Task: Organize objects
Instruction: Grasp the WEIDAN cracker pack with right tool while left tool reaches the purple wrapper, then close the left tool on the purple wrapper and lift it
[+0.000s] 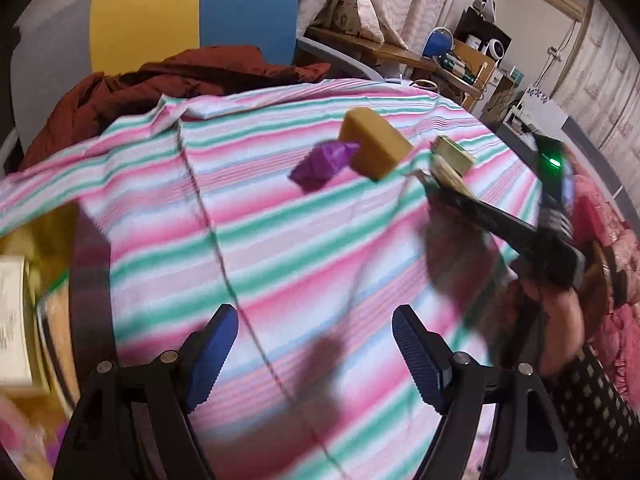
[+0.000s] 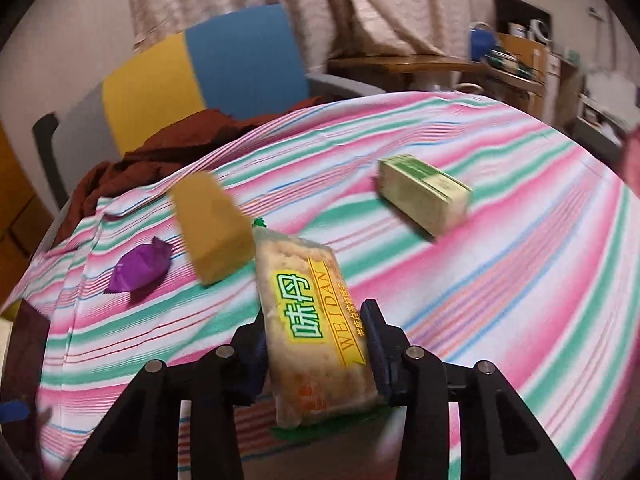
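My right gripper [image 2: 316, 344] is shut on a cracker packet [image 2: 312, 320] with a green and yellow label, which lies lengthwise between the pads above the striped cloth [image 2: 500, 280]. Beyond it sit a yellow block [image 2: 212, 228], a purple wrapped candy [image 2: 138, 268] and a pale green box [image 2: 424, 196]. My left gripper [image 1: 318, 356] is open with nothing between its blue pads, low over the cloth. In the left wrist view the yellow block [image 1: 374, 148], the purple candy [image 1: 320, 164] and the green box [image 1: 456, 152] lie further ahead, and the right gripper [image 1: 436, 184] comes in from the right.
A chair with a yellow and blue back [image 1: 196, 12] and a dark red cloth [image 1: 160, 84] stands behind the table. Blurred boxes [image 1: 16, 320] sit at the left edge. A person's hand [image 1: 560, 312] holds the right tool. A cluttered desk [image 1: 460, 64] is at the back right.
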